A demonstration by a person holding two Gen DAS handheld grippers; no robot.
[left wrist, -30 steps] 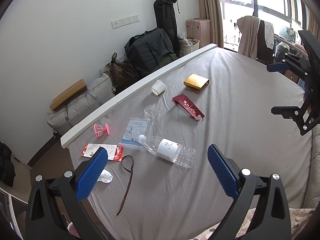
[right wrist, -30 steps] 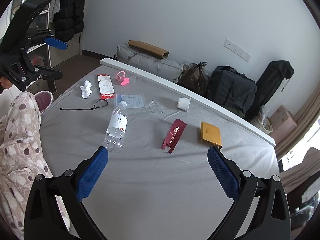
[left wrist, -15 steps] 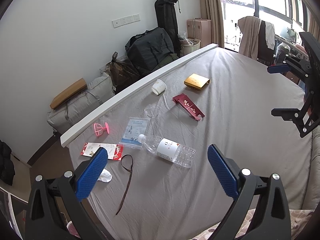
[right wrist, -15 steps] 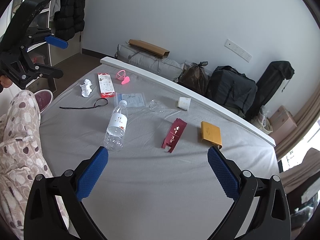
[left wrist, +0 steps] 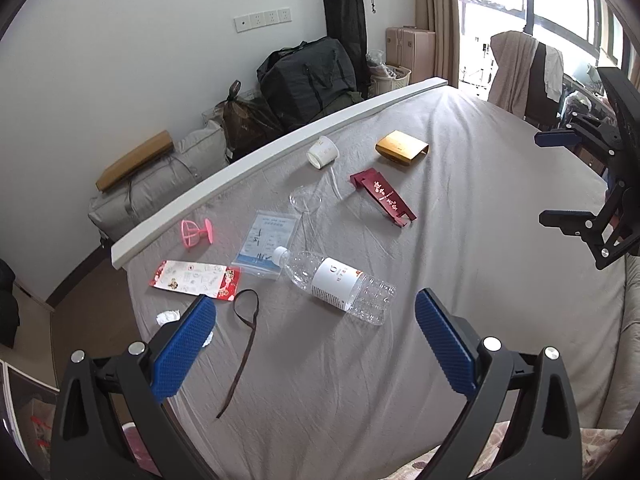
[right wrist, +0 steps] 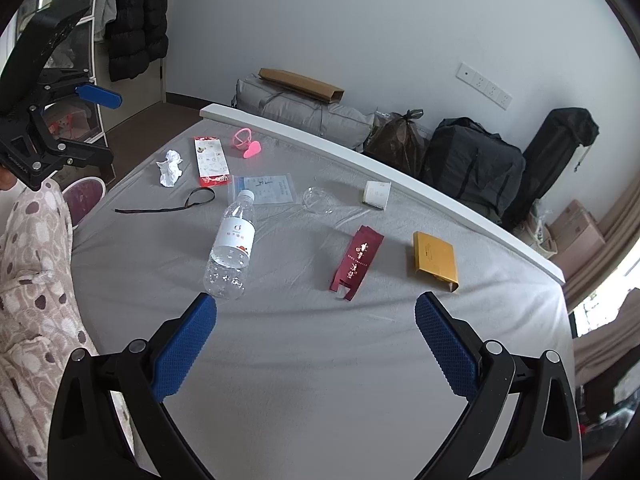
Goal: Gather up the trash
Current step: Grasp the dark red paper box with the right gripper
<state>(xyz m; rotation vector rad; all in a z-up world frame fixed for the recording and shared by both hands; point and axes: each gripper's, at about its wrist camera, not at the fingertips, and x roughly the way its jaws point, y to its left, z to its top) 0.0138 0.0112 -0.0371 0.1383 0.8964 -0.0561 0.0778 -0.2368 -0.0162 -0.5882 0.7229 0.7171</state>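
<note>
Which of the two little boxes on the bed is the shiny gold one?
The gold box lies nearest the bed's right end, beyond the dark red box, which has gold writing and lies closer to the water bottle.

My left black plastic two-finger gripper point(left wrist: 315, 342) carries blue pads point(left wrist: 182, 346) with a fine diamond grid and round silver screw heads along its curved arms. My right black plastic gripper point(right wrist: 315, 342) is built the same. My fleece sleeve point(right wrist: 28, 272) is beige with mauve dots.

Clear plastic bottle point(left wrist: 339, 283), matt cloth sheet point(left wrist: 480, 240)
</note>
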